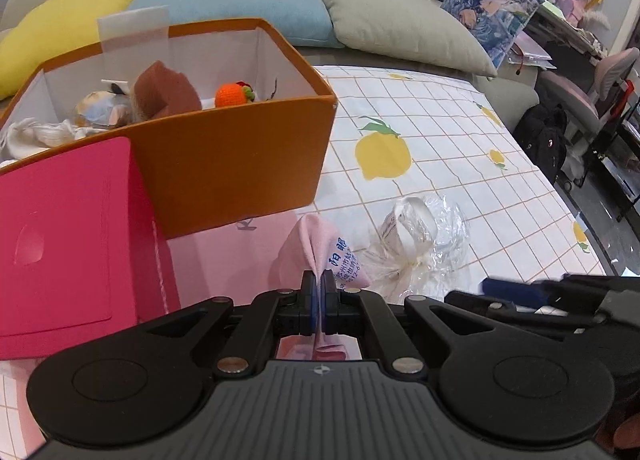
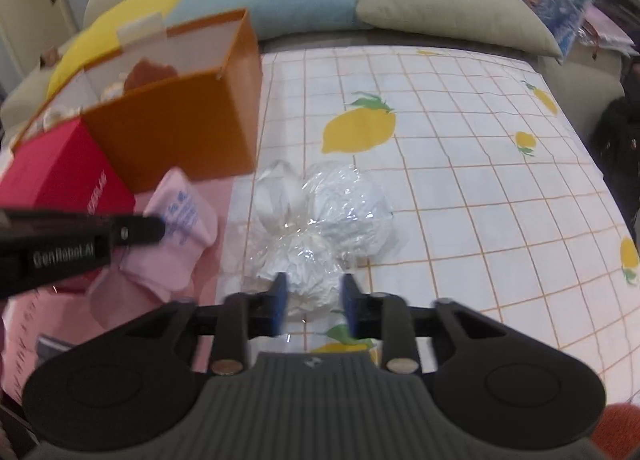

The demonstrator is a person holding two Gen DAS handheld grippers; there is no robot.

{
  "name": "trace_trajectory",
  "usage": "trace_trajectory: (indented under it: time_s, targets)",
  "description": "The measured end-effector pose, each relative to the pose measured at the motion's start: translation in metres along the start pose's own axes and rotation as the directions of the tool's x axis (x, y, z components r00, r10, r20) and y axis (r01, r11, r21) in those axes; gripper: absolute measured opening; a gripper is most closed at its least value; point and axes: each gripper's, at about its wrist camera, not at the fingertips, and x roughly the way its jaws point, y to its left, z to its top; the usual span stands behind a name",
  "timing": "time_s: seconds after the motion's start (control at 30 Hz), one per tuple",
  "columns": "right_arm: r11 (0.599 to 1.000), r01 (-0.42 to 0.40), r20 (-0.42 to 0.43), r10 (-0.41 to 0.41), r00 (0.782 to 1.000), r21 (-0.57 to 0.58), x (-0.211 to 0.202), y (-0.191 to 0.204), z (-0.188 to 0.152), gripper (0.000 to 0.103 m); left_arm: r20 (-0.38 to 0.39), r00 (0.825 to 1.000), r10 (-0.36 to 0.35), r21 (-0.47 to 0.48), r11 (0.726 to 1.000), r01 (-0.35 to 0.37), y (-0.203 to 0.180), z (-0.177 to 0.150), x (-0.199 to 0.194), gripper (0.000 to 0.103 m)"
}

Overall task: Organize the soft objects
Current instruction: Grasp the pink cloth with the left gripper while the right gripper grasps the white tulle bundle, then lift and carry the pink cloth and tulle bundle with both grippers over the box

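My left gripper (image 1: 319, 284) is shut on a pink cloth with blue print (image 1: 320, 250), pinching its fold just in front of the orange box (image 1: 224, 147). The same cloth (image 2: 182, 219) shows in the right wrist view with the left gripper's finger on it. The orange box holds a brown sponge (image 1: 166, 89), a knitted orange fruit (image 1: 232, 95) and other soft things. My right gripper (image 2: 313, 302) is open, its fingers either side of the near end of a crinkled clear plastic bag with white stuffing (image 2: 328, 219).
A red box (image 1: 68, 244) stands left of the orange box (image 2: 180, 127). The lemon-print sheet (image 1: 460, 163) covers the bed. Yellow, blue and grey pillows (image 1: 400, 23) line the back. A cluttered desk and chair stand at the far right.
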Motion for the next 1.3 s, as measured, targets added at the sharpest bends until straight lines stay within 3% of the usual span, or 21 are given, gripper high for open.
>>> trace_trajectory:
  time_s: [0.1, 0.2, 0.4, 0.53, 0.7, 1.07, 1.3]
  targets:
    - [0.995, -0.012, 0.055, 0.007, 0.998, 0.100, -0.005, -0.008, 0.007, 0.062, 0.011, 1.000, 0.008, -0.009, 1.000, -0.008, 0.001, 0.002, -0.002, 0.002]
    - [0.976, -0.043, 0.049, 0.033, 0.998, 0.212, 0.003, -0.015, 0.017, 0.063, 0.017, 1.000, 0.009, -0.011, 1.000, -0.009, 0.000, 0.004, -0.003, 0.002]
    - [0.969, -0.036, -0.038, 0.047, 0.998, 0.245, 0.044, -0.010, 0.020, 0.061, 0.031, 0.999, 0.013, -0.006, 1.000, -0.012, -0.003, 0.005, -0.007, 0.002]
    - [0.981, -0.047, -0.032, 0.054, 0.998, 0.189, 0.049, -0.006, 0.016, 0.046, 0.029, 0.999, 0.015, -0.009, 1.000, -0.015, -0.004, 0.004, -0.009, 0.002]
    - [0.991, -0.041, -0.028, 0.045, 0.999, 0.125, 0.043, -0.001, 0.011, 0.035, 0.045, 0.999, -0.008, -0.011, 1.000, 0.008, -0.006, 0.004, -0.014, 0.002]
    - [0.996, -0.076, 0.110, 0.070, 0.991, 0.052, -0.024, 0.013, 0.021, 0.035, 0.165, 0.984, -0.073, -0.049, 0.995, 0.082, 0.002, 0.018, -0.054, 0.002]
    - [0.988, -0.136, 0.208, 0.150, 0.967, -0.079, -0.058, 0.042, 0.055, 0.035, 0.272, 0.961, -0.059, -0.049, 0.996, 0.075, 0.015, 0.042, -0.080, 0.002]
